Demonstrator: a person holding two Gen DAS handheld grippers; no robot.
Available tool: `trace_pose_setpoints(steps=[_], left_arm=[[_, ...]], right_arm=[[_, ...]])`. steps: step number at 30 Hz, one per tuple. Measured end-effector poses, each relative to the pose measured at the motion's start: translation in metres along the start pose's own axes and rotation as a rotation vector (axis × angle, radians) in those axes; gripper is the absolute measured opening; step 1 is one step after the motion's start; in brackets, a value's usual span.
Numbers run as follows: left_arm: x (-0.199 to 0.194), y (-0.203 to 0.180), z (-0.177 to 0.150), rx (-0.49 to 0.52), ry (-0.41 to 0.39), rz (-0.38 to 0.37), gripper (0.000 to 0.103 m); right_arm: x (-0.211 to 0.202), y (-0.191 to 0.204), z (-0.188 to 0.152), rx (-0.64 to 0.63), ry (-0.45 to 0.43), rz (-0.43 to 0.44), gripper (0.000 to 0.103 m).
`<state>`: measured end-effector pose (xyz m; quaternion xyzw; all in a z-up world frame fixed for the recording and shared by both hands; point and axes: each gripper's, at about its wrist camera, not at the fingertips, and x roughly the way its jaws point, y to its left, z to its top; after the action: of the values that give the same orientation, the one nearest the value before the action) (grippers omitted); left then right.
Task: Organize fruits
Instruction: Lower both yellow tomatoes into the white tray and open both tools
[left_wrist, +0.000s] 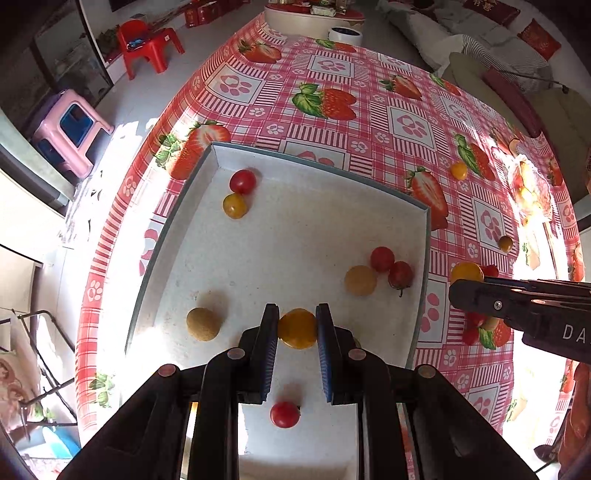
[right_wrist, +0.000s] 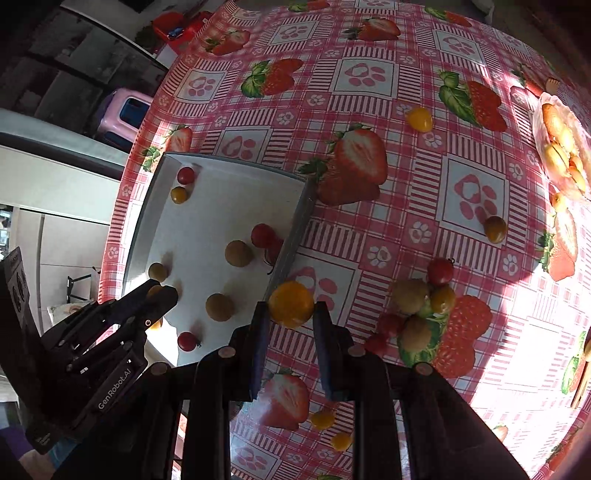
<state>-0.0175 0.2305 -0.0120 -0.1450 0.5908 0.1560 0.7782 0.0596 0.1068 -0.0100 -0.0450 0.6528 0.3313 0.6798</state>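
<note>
Grippers both hold fruit: your left gripper (left_wrist: 297, 325) pinches a round yellow cherry tomato (left_wrist: 297, 329) over the shallow white tray (left_wrist: 423, 266); your right gripper (right_wrist: 288, 314) clamps another yellow tomato (right_wrist: 291, 304) just right of the tray's wall.

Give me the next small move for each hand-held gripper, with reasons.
Probably open the left hand-held gripper: its yellow tomato is already over the white tray. Then carry the right hand-held gripper leftward, since its yellow fruit hangs just outside the tray wall.
</note>
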Motion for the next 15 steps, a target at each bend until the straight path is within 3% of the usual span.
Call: trace_pose_setpoints(steps=[7, 15], left_arm=[[0.032, 0.017, 0.019, 0.008, 0.031, 0.037, 0.021], [0.05, 0.022, 0.023, 0.034, 0.058, 0.054, 0.022]], right_arm=[[0.036, 0.021, 0.04, -0.022, 0.021, -0.026, 0.026], [0.063, 0.024, 0.058, -0.042, 0.043, -0.079, 0.026]])
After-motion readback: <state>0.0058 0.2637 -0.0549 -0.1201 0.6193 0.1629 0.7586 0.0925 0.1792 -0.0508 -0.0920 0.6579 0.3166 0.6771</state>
